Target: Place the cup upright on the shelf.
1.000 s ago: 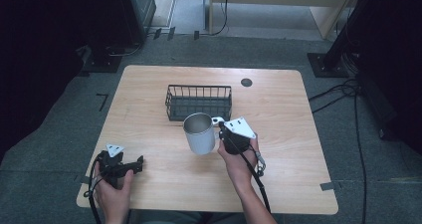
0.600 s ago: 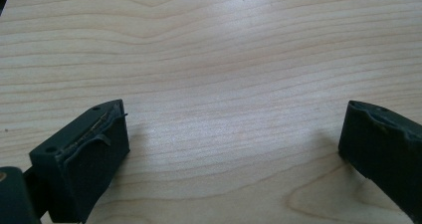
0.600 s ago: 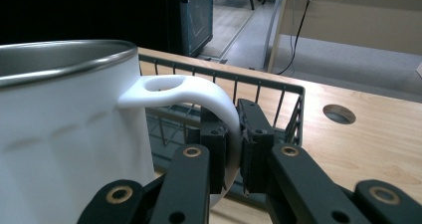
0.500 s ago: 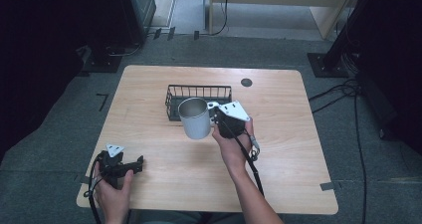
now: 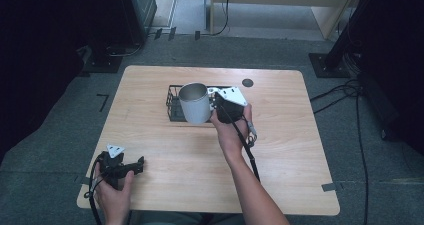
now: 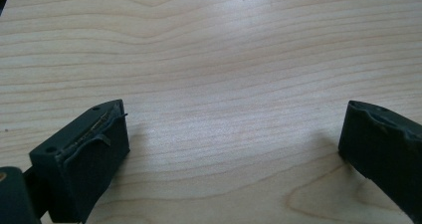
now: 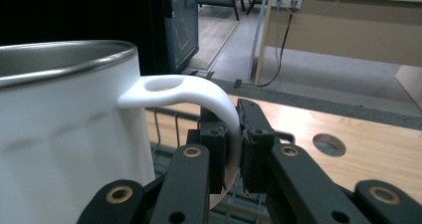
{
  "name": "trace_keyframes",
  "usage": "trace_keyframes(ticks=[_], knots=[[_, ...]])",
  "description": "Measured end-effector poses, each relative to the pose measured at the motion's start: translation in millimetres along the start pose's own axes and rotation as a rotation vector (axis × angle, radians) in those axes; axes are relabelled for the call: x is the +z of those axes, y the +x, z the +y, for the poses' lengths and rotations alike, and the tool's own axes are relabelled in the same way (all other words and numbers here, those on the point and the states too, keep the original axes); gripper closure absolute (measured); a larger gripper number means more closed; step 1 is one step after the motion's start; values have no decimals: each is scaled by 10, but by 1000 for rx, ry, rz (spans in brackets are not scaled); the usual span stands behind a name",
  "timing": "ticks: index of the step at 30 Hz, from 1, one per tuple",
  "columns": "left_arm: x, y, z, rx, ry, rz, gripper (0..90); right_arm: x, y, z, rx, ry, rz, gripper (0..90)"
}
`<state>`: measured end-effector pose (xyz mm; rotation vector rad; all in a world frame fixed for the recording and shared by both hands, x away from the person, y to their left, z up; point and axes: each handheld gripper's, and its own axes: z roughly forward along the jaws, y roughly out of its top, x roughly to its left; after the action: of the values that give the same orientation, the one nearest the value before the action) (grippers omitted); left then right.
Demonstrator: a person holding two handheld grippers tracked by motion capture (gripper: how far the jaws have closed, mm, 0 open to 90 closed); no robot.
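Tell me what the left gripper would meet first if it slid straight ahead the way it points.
Nothing nearby: the left gripper points right across the bare light wooden table, with the jaws open. Its own view shows bare wood ahead. Depth is uncertain, but the way looks free.

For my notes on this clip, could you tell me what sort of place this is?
Probably an office or lab used for recording: a lone wooden table on grey carpet, cables trailing across the floor, and a desk with a wall socket behind it.
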<state>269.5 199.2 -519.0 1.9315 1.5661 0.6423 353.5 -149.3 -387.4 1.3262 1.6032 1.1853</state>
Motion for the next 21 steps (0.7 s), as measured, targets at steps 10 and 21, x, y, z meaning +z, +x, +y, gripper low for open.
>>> trace_keyframes(ticks=[10,21], knots=[[1,0,0,0,0,0,0,192,23,93,11,-23,-40,831],[0,0,0,0,0,0,0,410,-2,99,43,-12,-74,831]])
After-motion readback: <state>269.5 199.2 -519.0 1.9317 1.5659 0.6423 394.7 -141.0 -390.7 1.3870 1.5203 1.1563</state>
